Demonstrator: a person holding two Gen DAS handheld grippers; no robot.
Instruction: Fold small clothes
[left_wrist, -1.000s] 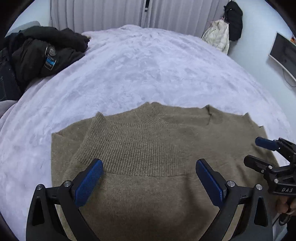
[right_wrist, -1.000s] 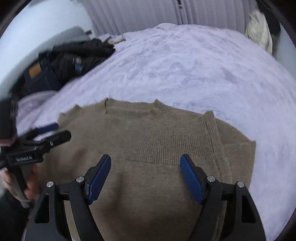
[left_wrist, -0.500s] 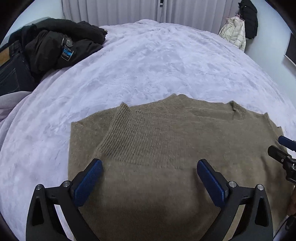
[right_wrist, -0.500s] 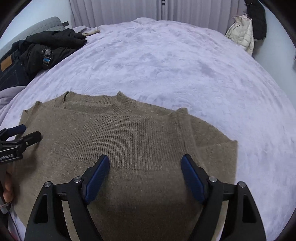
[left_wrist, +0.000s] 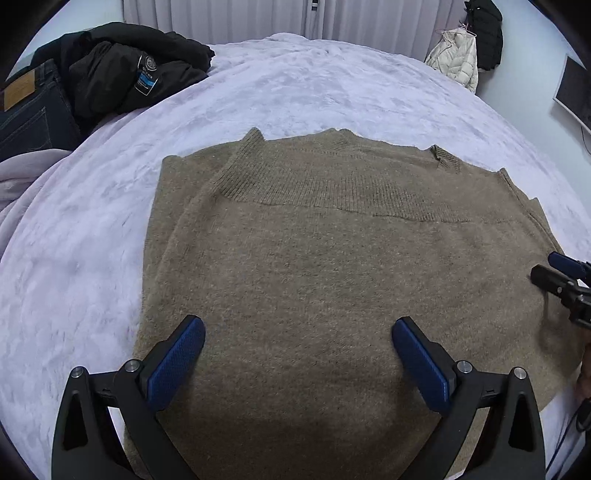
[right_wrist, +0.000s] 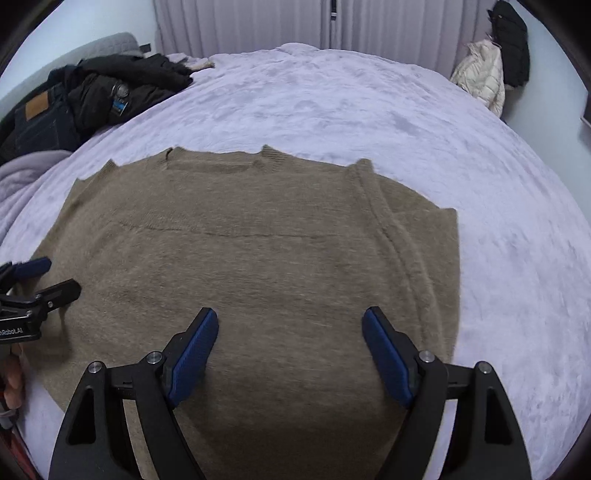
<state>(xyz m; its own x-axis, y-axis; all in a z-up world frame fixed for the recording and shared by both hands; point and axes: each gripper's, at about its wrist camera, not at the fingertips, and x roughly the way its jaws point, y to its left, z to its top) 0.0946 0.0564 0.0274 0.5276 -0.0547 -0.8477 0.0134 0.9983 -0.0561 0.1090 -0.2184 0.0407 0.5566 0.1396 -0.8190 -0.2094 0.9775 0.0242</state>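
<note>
A tan knit sweater (left_wrist: 314, 258) lies flat on the lilac bed cover, its lower part folded up over the chest so the ribbed hem band (left_wrist: 332, 188) runs across it below the collar. It fills the right wrist view too (right_wrist: 258, 258). My left gripper (left_wrist: 297, 360) is open and empty, just above the sweater's near left part. My right gripper (right_wrist: 290, 354) is open and empty above the near right part. Each gripper shows at the edge of the other's view: the right one (left_wrist: 561, 280), the left one (right_wrist: 37, 284).
The bed cover (left_wrist: 314, 88) stretches far behind the sweater. A black jacket (left_wrist: 122, 66) and dark jeans (left_wrist: 29, 110) are piled at the bed's far left. A white and a black coat (left_wrist: 465, 55) hang at the far right by the curtains.
Both grippers have drawn back toward the near edge and risen. More of the sweater now shows in each view. The jaws stayed open. The sweater has not moved.
</note>
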